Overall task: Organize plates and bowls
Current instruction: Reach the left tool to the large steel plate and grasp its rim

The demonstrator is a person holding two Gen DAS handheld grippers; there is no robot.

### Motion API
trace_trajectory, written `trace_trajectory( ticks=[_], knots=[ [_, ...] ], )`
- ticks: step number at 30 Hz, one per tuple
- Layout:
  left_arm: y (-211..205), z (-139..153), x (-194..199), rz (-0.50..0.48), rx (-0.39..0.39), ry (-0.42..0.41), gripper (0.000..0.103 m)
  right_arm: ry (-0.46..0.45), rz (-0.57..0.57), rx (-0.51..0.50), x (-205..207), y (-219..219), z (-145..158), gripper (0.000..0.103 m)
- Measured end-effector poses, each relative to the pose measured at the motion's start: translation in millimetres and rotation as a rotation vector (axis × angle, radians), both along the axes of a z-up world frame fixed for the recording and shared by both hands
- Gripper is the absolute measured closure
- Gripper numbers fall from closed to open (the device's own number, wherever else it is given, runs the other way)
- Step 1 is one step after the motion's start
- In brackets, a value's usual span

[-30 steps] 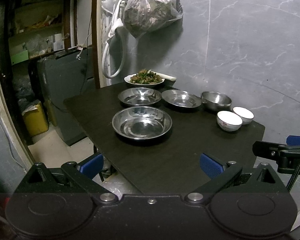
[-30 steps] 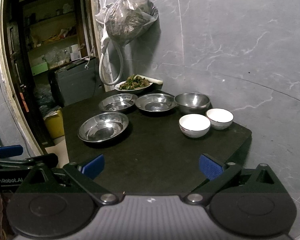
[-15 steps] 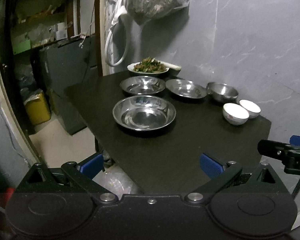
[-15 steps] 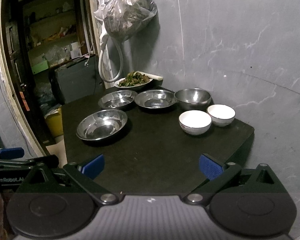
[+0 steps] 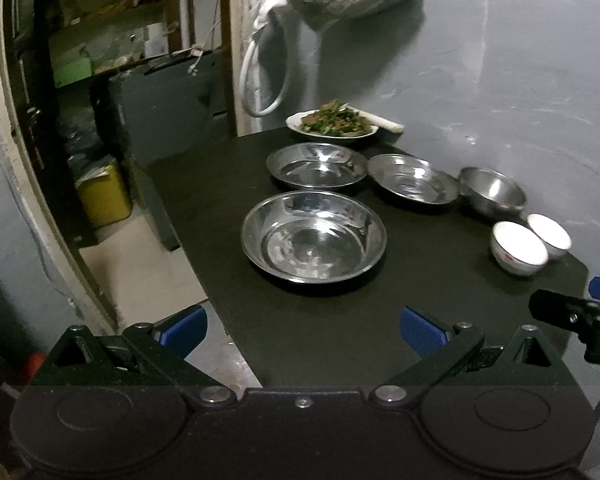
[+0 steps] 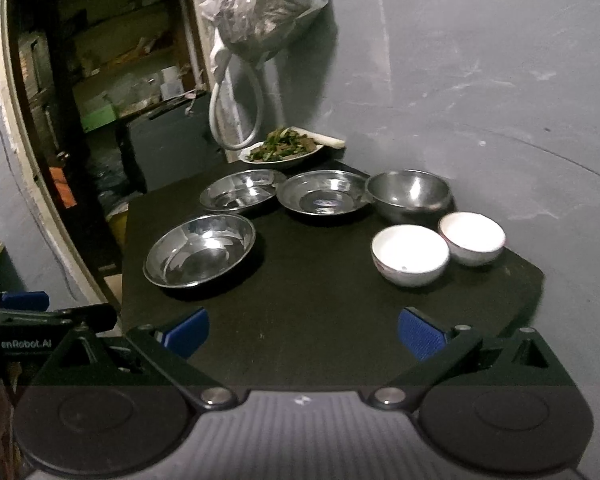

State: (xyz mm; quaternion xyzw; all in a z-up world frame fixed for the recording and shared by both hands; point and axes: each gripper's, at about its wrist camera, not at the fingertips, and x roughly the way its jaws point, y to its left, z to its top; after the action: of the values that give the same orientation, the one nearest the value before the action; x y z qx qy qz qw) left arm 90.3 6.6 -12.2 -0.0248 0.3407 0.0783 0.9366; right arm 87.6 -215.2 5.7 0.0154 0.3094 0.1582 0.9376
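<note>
The left gripper (image 5: 302, 326) sits at the bottom of its frame, fingers wide apart and holding nothing; the right gripper (image 6: 302, 328) sits likewise, fingers spread and empty; on the black table (image 6: 320, 312) the large steel plate (image 5: 314, 236) lies at frame centre, two more steel plates (image 5: 318, 164) (image 5: 414, 178) behind it in a row, a steel bowl (image 6: 408, 192) to their right; two white bowls (image 6: 410, 254) (image 6: 472, 238) stand just beside each other at centre right; a dish of food (image 6: 282, 150) rests at the table's far edge, under a hanging plastic bag (image 6: 266, 12).
</note>
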Motion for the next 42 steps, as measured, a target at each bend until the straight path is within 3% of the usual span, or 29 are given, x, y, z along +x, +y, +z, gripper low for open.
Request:
trace_trajectory(
  ticks=[6,14,22,30,42],
  knots=[
    [14.2,11.1,19.9,0.073,0.010,0.022,0.001,0.038,0.060,0.026,28.4,1.2,-5.6,0.000],
    [46.7,20.6,63.8,0.057,0.005,0.027,0.001,0.070,0.086,0.043,46.6,17.7,-9.4,0.000],
    [102.2,5.4,151.1,-0.015,-0.030,0.041,0.001,0.083,0.020,0.035,82.5,58.5,-14.7,0.000],
    [149.4,-9.9,245.1,-0.054,-0.079,0.040,0.001,0.095,-0.067,0.035,149.6,109.2,-17.0,0.000],
    [160.9,-37.8,335.2,-0.137,-0.071,0.084,0.001,0.167,-0.115,0.048,229.5,155.6,-38.2,0.000]
  ],
)
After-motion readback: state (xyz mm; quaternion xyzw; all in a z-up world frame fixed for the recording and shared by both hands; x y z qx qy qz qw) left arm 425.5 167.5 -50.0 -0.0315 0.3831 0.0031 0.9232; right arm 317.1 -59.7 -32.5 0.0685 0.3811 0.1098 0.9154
